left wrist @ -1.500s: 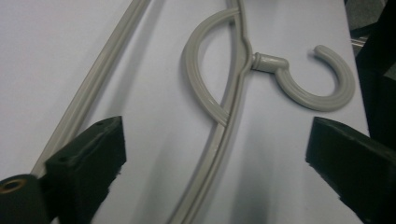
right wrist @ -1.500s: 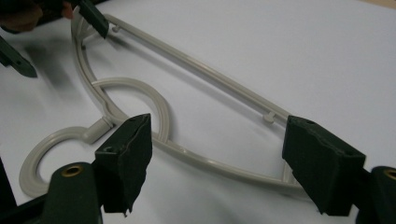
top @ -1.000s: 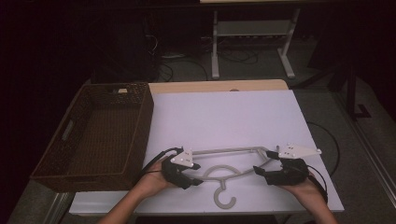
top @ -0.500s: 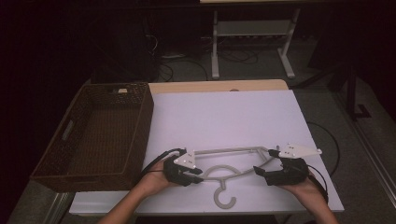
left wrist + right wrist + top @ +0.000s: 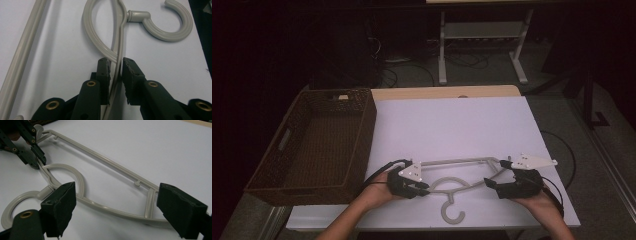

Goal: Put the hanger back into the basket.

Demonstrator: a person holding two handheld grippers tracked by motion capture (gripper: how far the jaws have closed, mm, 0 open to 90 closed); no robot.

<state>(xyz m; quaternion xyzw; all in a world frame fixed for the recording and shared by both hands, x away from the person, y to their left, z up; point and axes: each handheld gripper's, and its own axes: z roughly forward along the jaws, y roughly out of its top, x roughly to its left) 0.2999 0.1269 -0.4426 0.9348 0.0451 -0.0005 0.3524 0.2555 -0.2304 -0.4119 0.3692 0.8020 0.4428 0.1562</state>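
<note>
A grey plastic hanger lies flat on the white table, its hook toward the near edge. My left gripper sits at the hanger's left shoulder. Its jaws have just been closing and now pinch the thin arm just below the loop, with the hook beyond. My right gripper is at the hanger's right end, jaws wide open. In the right gripper view they straddle the lower arm without touching it. The left gripper shows at upper left there.
A brown wicker basket stands at the table's left side, close to my left hand. A white metal stand and cables sit on the dark floor behind the table. The near table edge is just below the hook.
The left gripper's jaws have drawn in on the hanger's arm. Both hands and the hanger lie where they were.
</note>
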